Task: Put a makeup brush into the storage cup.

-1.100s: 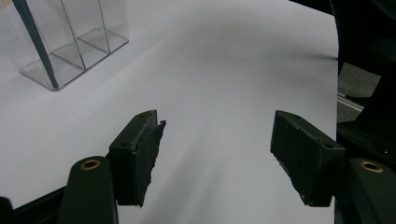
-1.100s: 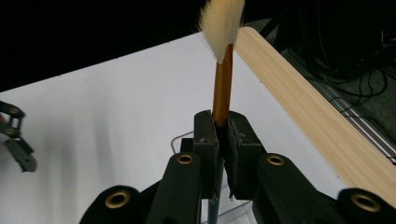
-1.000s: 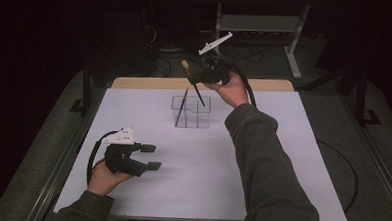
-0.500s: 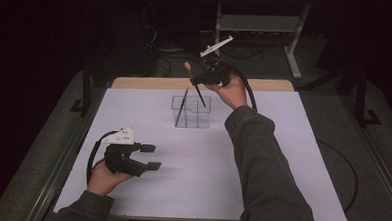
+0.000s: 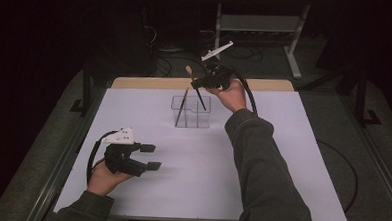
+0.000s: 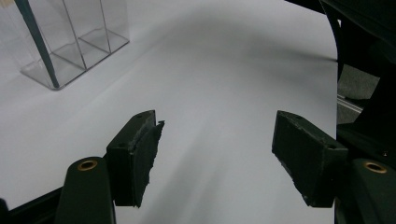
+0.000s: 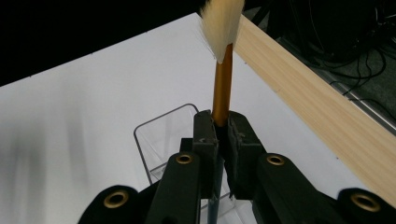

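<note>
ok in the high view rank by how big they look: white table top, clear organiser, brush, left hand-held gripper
1. white table top, by far the largest.
2. left hand-held gripper and clear organiser: they look alike, and the gripper sits nearer the camera, so no ranking.
3. brush: long but thin, covers the least area.

I see my dark olive sleeves (image 5: 266, 178) at the lower frame, black grippers with brass-coloured screws (image 7: 184, 159), black cables, grey three-cornered plates (image 5: 120, 135).

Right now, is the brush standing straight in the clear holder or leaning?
Leaning. The brush slants, bristles up, lower end in the clear holder, right gripper shut on it.
</note>
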Motion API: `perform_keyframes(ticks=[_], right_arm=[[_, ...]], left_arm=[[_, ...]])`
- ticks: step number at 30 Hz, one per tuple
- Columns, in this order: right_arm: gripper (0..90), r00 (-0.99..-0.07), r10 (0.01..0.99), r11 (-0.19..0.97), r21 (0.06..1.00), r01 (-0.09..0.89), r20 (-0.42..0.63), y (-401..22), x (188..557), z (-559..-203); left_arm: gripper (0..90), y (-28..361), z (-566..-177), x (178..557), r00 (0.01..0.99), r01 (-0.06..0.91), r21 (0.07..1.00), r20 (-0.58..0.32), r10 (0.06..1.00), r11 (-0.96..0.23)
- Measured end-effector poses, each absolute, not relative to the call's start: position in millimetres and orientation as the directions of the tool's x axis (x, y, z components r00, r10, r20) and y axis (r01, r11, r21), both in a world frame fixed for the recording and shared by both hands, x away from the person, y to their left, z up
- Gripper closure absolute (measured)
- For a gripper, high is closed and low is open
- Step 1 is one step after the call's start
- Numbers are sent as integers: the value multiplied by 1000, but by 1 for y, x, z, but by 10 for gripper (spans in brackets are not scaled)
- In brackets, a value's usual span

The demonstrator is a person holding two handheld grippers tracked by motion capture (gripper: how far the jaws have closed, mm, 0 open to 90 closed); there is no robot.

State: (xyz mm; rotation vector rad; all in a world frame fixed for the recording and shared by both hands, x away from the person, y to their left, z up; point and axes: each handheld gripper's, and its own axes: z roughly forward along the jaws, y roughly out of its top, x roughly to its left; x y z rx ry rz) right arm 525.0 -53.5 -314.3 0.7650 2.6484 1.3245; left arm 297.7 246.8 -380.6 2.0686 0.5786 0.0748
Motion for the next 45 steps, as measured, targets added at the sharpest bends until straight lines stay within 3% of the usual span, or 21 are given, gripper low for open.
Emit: perform_keyframes(ticks=[45], right_arm=[[823, -864, 472, 493, 761, 423, 175, -63, 515, -347]], left_arm=[[304, 247, -381, 299, 889, 368, 822, -173, 424, -434]])
